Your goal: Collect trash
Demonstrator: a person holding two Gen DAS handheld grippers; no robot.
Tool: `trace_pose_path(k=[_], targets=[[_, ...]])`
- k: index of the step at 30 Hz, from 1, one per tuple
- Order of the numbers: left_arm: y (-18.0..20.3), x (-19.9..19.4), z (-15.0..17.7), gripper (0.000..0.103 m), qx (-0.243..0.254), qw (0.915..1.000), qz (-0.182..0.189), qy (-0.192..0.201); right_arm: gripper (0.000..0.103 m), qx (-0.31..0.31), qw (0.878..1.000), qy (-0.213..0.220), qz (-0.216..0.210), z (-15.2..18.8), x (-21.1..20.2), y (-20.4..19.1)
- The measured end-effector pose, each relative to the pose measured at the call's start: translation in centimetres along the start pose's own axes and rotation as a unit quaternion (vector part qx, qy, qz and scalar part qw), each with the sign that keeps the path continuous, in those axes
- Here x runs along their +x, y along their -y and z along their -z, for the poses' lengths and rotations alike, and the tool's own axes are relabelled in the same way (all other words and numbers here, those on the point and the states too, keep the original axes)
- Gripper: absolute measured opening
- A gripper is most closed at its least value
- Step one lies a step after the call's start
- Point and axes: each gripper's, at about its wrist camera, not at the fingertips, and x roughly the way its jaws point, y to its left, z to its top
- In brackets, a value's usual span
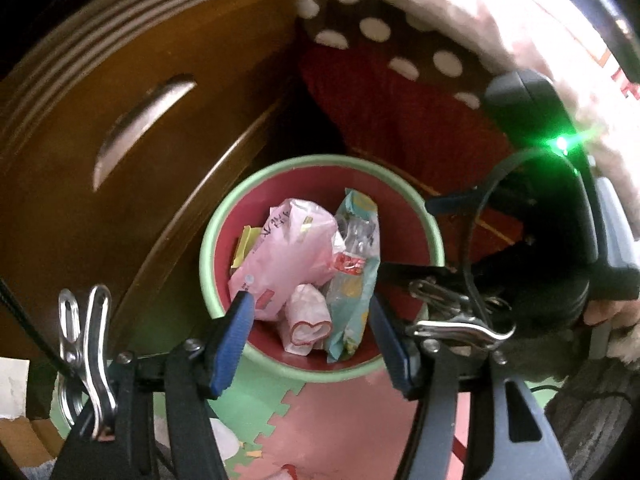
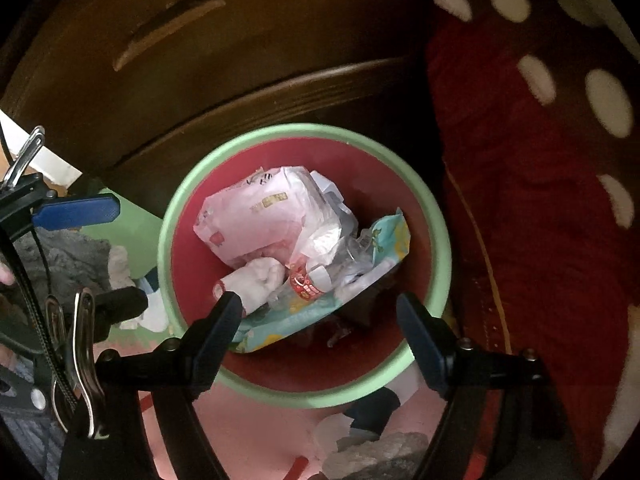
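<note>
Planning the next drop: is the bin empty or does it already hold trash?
Holds trash. Inside the bin lie a pink wrapper, a teal packet and a small white roll; red wall shows above the pile.

A round bin (image 1: 434, 236) with a pale green rim and red inside stands upright on the floor. In it lie a crumpled pink bag (image 1: 288, 240), a teal wrapper (image 1: 354, 300) and a rolled white wad (image 1: 306, 318), piled together.
</note>
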Motion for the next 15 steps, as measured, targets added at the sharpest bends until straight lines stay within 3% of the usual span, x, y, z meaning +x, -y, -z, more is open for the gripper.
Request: trace_pose_path(k=[10,15], targets=[[0.7,-6.3,-1.0,0.07,-0.002,0.9972,-0.012,0.074,0.081,0.019,0.999,0.045,0.01,0.3,-5.0,-0.2],[0.7,-11.7,-1.3,0.08,-0.032,0.9897,-0.032,0.136,0.081,0.022,0.991,0.123,0.056,0.0,-10.6,-1.7]])
